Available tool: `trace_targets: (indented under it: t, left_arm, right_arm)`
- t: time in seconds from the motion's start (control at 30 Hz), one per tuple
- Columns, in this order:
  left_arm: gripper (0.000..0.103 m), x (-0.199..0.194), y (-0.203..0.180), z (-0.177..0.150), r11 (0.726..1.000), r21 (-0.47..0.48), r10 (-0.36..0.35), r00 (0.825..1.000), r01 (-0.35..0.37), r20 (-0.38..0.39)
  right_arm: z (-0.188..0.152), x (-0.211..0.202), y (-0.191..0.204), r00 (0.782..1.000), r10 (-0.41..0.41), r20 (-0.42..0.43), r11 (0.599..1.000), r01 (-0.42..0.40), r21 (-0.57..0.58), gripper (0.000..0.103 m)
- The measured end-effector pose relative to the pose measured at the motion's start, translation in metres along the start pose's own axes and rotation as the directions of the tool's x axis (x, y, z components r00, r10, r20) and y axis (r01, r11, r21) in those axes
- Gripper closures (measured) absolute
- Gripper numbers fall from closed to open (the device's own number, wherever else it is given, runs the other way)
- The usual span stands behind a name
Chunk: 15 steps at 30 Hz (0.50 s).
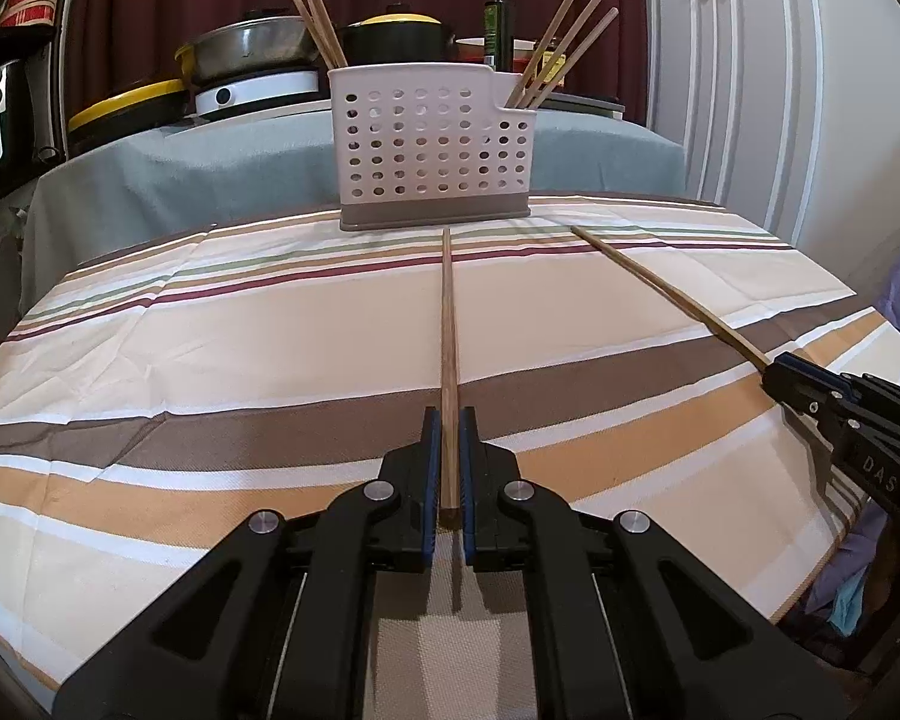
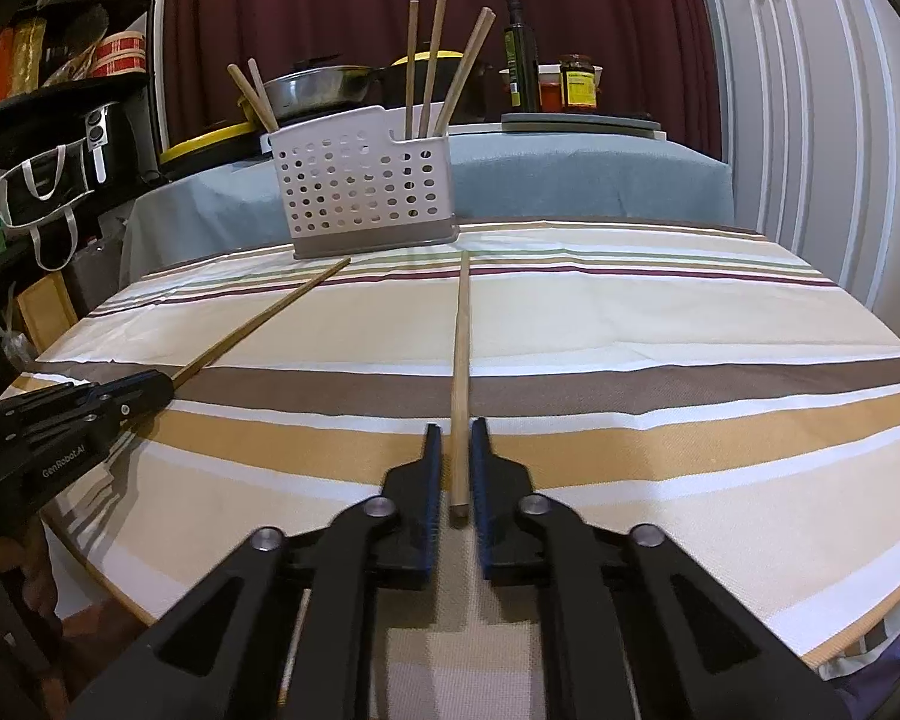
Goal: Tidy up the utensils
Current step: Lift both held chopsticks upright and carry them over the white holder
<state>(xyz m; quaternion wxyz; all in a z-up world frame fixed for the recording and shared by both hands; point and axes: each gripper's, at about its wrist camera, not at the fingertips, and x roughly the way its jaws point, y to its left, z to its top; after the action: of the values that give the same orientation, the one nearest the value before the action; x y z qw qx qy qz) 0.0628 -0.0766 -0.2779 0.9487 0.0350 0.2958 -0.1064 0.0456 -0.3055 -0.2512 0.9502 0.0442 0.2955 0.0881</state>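
Striped cloth covers the surface (image 1: 210, 324); pots, bottle and curtain behind.

Holder (image 1: 435, 144): perforated, at 12 o'clock from both tongs, chopsticks upright in two compartments.

Left tongs (image 1: 448, 450): narrow, pads against a dark chopstick (image 1: 448, 312) pointing to 12 o'clock, tip near the holder's base.

Right tongs (image 2: 453, 468): narrow, straddling a pale chopstick (image 2: 461, 348); small gaps show either side, so firm grip cannot be confirmed.

Risks, judged: the pale stick may slip or pivot on lifting, being loosely caught near its end; long sticks may strike the holder's wall or standing sticks on insertion.
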Motion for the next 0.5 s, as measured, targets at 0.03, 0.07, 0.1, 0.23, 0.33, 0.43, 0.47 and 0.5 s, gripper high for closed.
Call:
trace_targets:
  t: [0.03, 0.07, 0.1, 0.23, 0.33, 0.43, 0.47, 0.5]
  left_arm:
    - [0.097, -0.001, 0.0, 0.0, 1.0, 0.003, -0.001, 1.0, 0.001, 0.001]
    - [0.097, -0.002, 0.0, 0.0, 1.0, 0.008, -0.002, 1.0, 0.002, 0.005]
    - [0.097, -0.003, -0.001, 0.001, 1.0, 0.011, -0.003, 1.0, 0.003, 0.01]
    - [0.097, -0.014, -0.003, 0.007, 0.999, 0.041, 0.003, 0.999, -0.005, 0.049]
    - [0.097, -0.029, -0.002, 0.014, 0.999, 0.053, 0.007, 0.996, -0.012, 0.091]
    - [0.097, -0.047, 0.003, 0.027, 0.999, 0.042, 0.009, 0.99, -0.015, 0.139]
    - [0.097, -0.052, 0.004, 0.031, 0.999, 0.04, 0.012, 0.988, -0.018, 0.151]
    - [0.097, -0.058, 0.006, 0.035, 0.999, 0.036, 0.014, 0.986, -0.021, 0.166]
  right_arm:
    - [0.001, 0.0, 0.0, 1.0, 0.001, 0.001, 1.0, -0.001, 0.001, 0.095]
    - [0.001, -0.001, -0.001, 1.0, -0.002, 0.006, 1.0, 0.002, 0.002, 0.095]
    - [0.003, -0.002, -0.001, 1.0, -0.006, 0.01, 1.0, 0.006, 0.003, 0.095]
    - [0.009, -0.009, -0.001, 0.999, -0.024, 0.038, 1.0, 0.024, -0.006, 0.096]
    - [0.017, -0.017, 0.001, 0.997, -0.035, 0.068, 0.999, 0.037, -0.023, 0.096]
    - [0.029, -0.028, 0.004, 0.994, -0.04, 0.105, 0.998, 0.045, -0.037, 0.096]
    - [0.032, -0.031, 0.005, 0.992, -0.041, 0.116, 0.998, 0.046, -0.041, 0.096]
    - [0.036, -0.035, 0.007, 0.991, -0.041, 0.128, 0.998, 0.048, -0.047, 0.096]
